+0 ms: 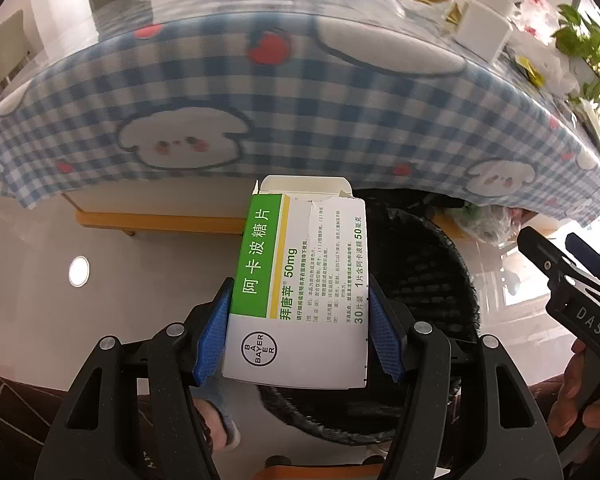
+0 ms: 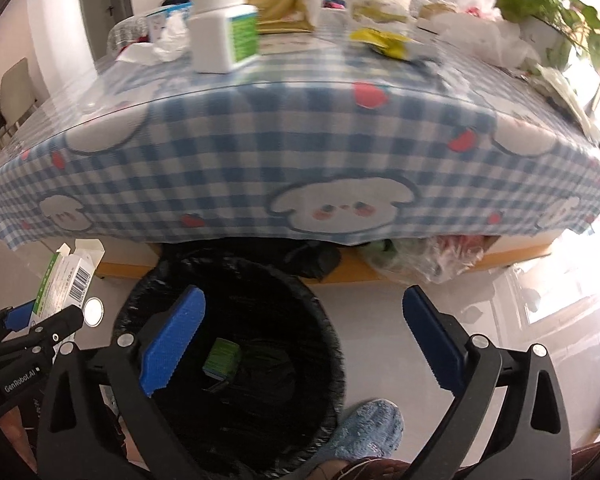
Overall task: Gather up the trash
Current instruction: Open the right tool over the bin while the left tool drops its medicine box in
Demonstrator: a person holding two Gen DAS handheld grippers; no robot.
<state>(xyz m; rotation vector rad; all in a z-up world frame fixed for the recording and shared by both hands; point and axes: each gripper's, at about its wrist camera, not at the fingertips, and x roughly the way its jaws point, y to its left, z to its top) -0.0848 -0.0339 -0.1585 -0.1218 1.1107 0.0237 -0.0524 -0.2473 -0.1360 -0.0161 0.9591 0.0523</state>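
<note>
Left tool [image 1: 300, 320] around one medicine box [image 1: 300, 280], over one bin [image 2: 228, 360].

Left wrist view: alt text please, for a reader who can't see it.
The left tool grips an opened white-and-green medicine box between its blue pads, above a black-lined trash bin on the floor. Behind hangs a blue checked tablecloth; the right tool shows at the right edge.

A blue checked tablecloth [image 2: 260, 140] drapes the table, a leafy plant [image 2: 548, 4] at its corner.
</note>
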